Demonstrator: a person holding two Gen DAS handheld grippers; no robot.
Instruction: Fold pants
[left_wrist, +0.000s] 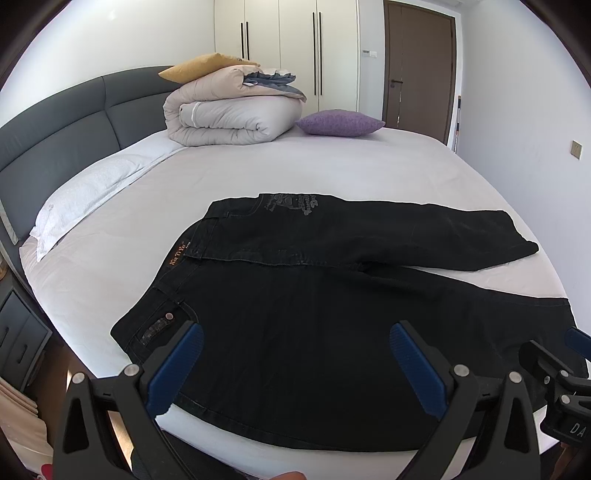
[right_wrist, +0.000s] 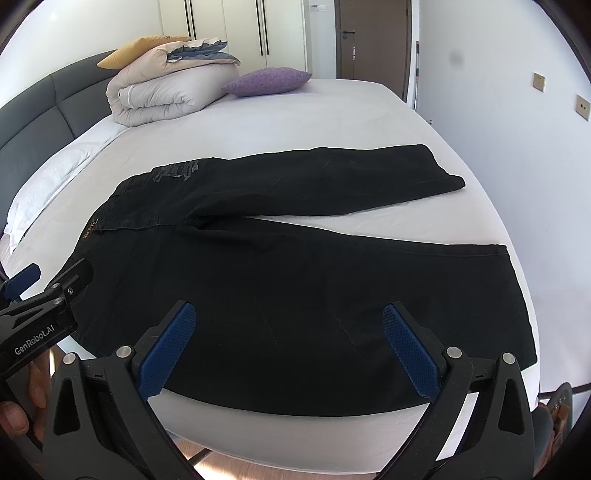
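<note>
Left tongs (left_wrist: 295, 343) and right tongs (right_wrist: 288, 325) are both spread wide, holding nothing, above the near edge of the black pants (right_wrist: 295, 288). The pants lie flat on the bed (right_wrist: 332, 122), legs splayed, well apart from the folded duvet (right_wrist: 162, 92).

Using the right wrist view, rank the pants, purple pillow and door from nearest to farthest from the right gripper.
From the right gripper:
1. Pants, spread directly below and ahead.
2. Purple pillow, far side of the bed, slightly left.
3. Door, behind the bed, right of centre.
</note>
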